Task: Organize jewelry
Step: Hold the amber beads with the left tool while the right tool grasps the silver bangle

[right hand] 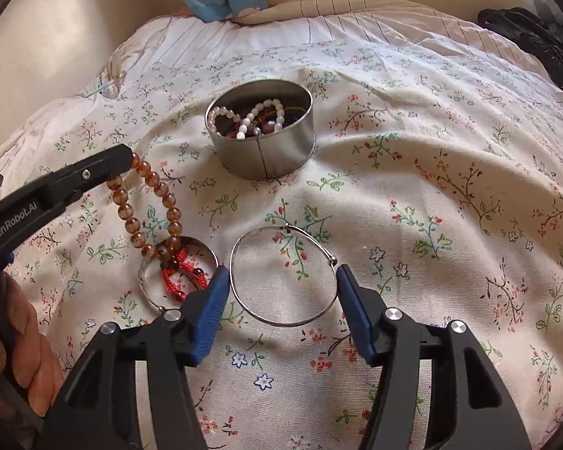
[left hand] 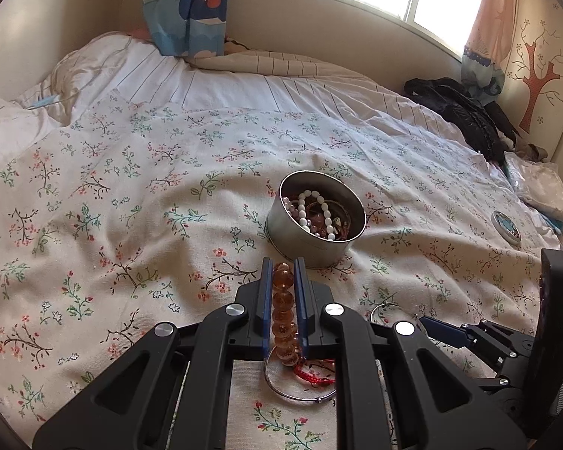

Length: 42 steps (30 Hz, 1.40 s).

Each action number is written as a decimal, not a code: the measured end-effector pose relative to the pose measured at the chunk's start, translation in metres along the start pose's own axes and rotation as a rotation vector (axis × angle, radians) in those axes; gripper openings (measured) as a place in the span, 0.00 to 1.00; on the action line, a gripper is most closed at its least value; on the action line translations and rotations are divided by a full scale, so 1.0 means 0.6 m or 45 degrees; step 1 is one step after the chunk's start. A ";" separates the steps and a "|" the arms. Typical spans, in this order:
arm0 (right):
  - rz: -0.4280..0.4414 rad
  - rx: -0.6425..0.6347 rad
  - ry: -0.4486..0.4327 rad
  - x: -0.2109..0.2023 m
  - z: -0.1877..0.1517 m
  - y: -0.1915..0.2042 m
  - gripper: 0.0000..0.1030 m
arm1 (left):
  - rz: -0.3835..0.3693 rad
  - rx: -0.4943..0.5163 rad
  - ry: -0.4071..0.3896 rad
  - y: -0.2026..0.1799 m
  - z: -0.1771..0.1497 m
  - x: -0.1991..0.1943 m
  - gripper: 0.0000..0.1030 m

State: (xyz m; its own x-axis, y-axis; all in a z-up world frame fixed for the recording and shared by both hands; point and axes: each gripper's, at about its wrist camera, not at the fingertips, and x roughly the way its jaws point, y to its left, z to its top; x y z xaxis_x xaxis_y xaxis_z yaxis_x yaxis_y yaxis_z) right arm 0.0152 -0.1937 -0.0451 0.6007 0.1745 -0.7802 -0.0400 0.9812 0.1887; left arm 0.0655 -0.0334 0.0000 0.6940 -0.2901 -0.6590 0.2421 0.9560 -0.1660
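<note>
On a floral bedspread (right hand: 413, 195), a round metal tin (right hand: 261, 127) already holds several bead bracelets. The left gripper (left hand: 283, 268), jaws narrow, pinches an amber bead bracelet (right hand: 152, 202); the right gripper (right hand: 283, 275), jaws wide, brackets a thin silver bangle (right hand: 244, 300). A second silver bangle (right hand: 148, 281) and red cord bracelet (right hand: 184, 275) remain on the bed.

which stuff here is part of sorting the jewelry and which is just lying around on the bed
Part of the job:
- amber bead bracelet, gripped in the left tool
- silver bangle between the right tool's open pads
- second silver ring with red cord bracelet
- metal tin of beads

Lying about:
- black jacket
- small round lid
- curtain
</note>
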 end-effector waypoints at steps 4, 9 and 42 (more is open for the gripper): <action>0.010 0.013 -0.047 -0.013 0.003 -0.003 0.56 | -0.010 0.021 -0.030 -0.007 0.003 -0.010 0.10; 0.070 0.029 -0.084 -0.029 0.004 0.001 0.56 | -0.016 0.025 -0.046 -0.011 0.005 -0.019 0.10; -0.028 0.090 -0.038 -0.008 0.008 -0.034 0.05 | 0.086 0.074 0.283 -0.007 -0.019 0.082 0.24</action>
State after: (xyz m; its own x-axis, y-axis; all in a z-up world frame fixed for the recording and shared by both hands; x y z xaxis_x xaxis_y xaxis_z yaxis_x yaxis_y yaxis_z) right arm 0.0172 -0.2147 -0.0423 0.6244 0.1496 -0.7667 0.0289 0.9764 0.2141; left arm 0.0908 -0.0511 -0.0401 0.5453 -0.2027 -0.8133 0.2434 0.9668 -0.0777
